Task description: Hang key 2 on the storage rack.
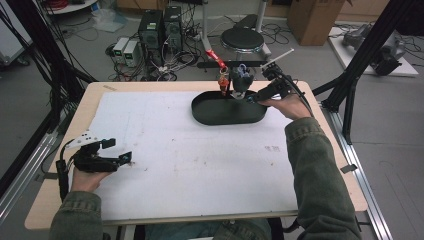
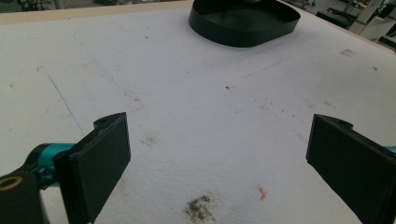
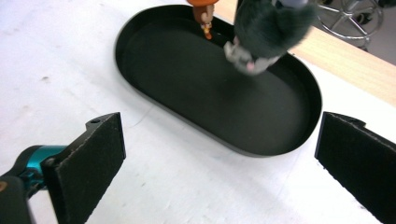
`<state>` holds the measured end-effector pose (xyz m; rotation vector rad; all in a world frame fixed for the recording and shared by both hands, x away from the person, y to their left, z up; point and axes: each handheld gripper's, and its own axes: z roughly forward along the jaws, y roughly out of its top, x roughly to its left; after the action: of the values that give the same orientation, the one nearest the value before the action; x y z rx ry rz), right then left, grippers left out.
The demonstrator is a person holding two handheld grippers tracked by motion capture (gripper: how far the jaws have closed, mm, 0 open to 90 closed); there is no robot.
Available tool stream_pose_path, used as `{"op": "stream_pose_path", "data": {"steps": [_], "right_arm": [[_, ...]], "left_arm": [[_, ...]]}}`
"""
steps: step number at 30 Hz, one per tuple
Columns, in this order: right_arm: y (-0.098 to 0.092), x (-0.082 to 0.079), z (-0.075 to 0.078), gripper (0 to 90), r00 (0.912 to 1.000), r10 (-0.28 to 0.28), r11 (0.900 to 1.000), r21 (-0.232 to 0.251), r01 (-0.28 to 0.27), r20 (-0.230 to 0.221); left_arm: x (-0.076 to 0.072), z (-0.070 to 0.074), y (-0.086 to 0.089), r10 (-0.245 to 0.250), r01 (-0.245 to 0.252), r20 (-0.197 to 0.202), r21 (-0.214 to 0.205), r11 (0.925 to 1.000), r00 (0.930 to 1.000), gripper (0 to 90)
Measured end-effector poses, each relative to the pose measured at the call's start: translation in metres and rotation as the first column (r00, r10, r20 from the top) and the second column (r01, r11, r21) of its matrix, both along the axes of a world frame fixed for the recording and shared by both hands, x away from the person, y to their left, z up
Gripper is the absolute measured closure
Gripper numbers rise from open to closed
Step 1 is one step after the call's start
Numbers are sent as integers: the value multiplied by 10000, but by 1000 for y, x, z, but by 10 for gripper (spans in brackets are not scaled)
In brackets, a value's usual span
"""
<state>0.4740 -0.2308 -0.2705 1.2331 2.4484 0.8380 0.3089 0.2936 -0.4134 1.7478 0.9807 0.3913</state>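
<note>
Two small toys stood at the far rim of the black oval tray (image 3: 261, 135), well ahead of the right gripper (image 3: 219, 163) and beyond its fingers: a grey plush figure (image 3: 268, 32) and, just beside it, an orange figure (image 3: 204, 14). Both pads of that gripper stood wide apart with nothing between them, the left pad (image 3: 91, 163) over the white table cover (image 3: 60, 51) and the right pad (image 3: 359, 158) past the tray's near end; neither touched the tray or a toy.

From the high view, the right gripper (image 1: 260, 92) sat at the tray's right end, the grey figure (image 1: 242, 77) just beyond its tips and the orange one (image 1: 223, 80) a little farther left.

Wide apart too were the left gripper's (image 2: 219, 158) fingers, holding nothing, low over the stained cover, with the tray (image 2: 243, 35) well ahead of them. The high view placed this gripper (image 1: 117, 159) near the table's front left, far from the tray (image 1: 220, 117). Toy detail came through best in the right gripper view, though blurred.
</note>
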Motion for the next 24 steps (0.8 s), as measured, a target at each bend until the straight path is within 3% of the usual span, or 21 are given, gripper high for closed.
{"op": "stream_pose_path", "data": {"steps": [2, 5, 13, 24], "right_arm": [[-5, -7, -1, 12, 9999, 28, 9993, 370, -33, 113], [-9, -17, -7, 12, 10000, -46, 9998, 168, 45, 48], [-24, -38, -21, 11, 9998, 154, 9990, 412, -159, 112], [-40, -58, -31, 11, 9976, -92, 9970, 779, 39, 681]], "left_arm": [[0, 0, 0, -1, 1, 25, -8, 10000, 10000, 69], [-1, 1, 0, 1, -2, 50, 24, 10000, 10000, 69], [-1, 1, 0, 43, -43, 49, 50, 10000, 10000, 69], [-2, 2, 0, 25, -25, 49, 26, 10000, 10000, 69]]}}
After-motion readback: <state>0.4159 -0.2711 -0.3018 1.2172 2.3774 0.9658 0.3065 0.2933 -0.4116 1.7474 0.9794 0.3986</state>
